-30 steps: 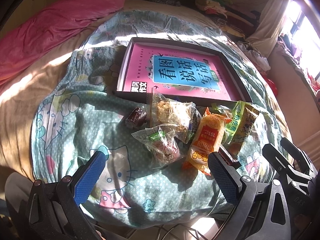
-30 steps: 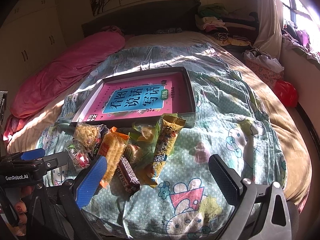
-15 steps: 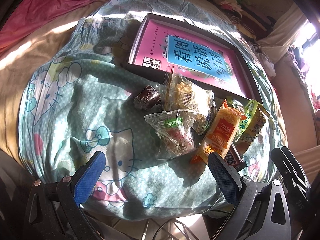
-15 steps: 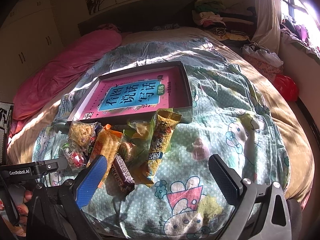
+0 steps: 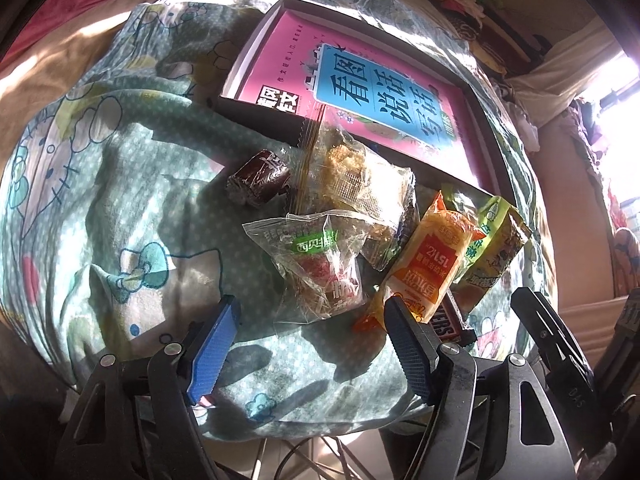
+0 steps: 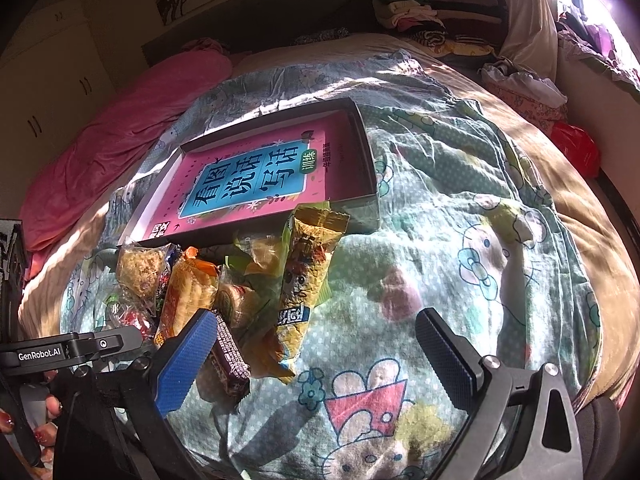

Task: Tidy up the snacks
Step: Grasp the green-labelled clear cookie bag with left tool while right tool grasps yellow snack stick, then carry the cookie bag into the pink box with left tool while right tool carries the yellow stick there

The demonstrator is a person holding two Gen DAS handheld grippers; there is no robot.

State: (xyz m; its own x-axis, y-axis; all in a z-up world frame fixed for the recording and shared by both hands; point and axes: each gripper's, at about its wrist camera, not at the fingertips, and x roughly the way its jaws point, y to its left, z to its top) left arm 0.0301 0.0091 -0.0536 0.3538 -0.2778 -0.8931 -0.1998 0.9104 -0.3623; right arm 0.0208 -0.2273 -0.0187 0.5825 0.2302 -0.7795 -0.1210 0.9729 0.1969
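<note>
Since the earlier frame the left tongs (image 5: 310, 328) have dropped closer to the snack heap on the bed and tipped more steeply down, and their jaws have just been narrowing with nothing pressed between them yet. In the left wrist view they hang released over the blanket (image 5: 120, 200), just short of the clear-wrapped red candy (image 5: 320, 264). The right-hand pad lies across the tail of the orange packet (image 5: 432, 264); whether it touches is unclear. A brown wrapped sweet (image 5: 258, 178) sits apart toward the bed's left side, and a crumbly cake in clear wrap (image 5: 352, 176) leans on the near wall of the shallow box (image 5: 256, 114), which holds a pink book (image 5: 360, 92).

In the right wrist view the right tongs (image 6: 312, 344) have also eased in slightly and stand wide, grasping nothing. A long yellow packet (image 6: 304, 276) and a dark chocolate bar (image 6: 230, 356) lie between their pads, untouched.

No snack is in the box yet; the narrowing left jaws suggest a first pick is being set up.
</note>
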